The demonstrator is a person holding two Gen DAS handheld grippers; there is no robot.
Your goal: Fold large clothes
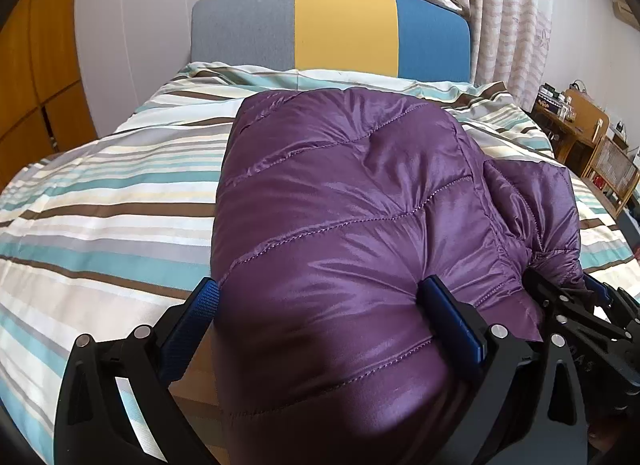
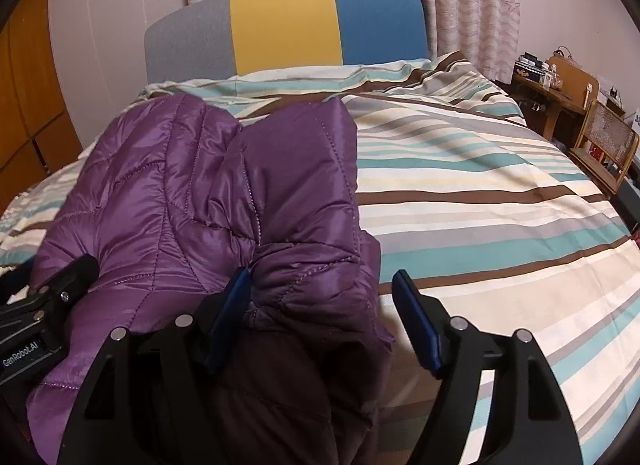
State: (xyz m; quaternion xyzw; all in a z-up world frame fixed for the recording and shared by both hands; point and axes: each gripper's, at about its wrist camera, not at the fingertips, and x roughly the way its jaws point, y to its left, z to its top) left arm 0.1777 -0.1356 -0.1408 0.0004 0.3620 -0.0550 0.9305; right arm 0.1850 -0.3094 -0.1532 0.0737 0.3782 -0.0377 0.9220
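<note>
On the striped bed [image 1: 100, 201] near its foot lies the purple quilted jacket [image 1: 340, 193], already doubled into a thick bundle. The left gripper [image 1: 320, 317] straddles the puffy near edge, pads pressing in; the right gripper [image 2: 324, 317] stands wide, with only its left pad brushing cloth. Next, I'd judge, the right must close on that loose flap so both can lift the near edge over.

A shiny purple quilted puffer jacket [image 1: 340, 201] lies bunched on the striped bed cover, near the foot end of the bed. Its padded panels bulge between stitched seams. One thick fold sits beside the main bulk, and the near edge droops over the side of the mattress.
</note>
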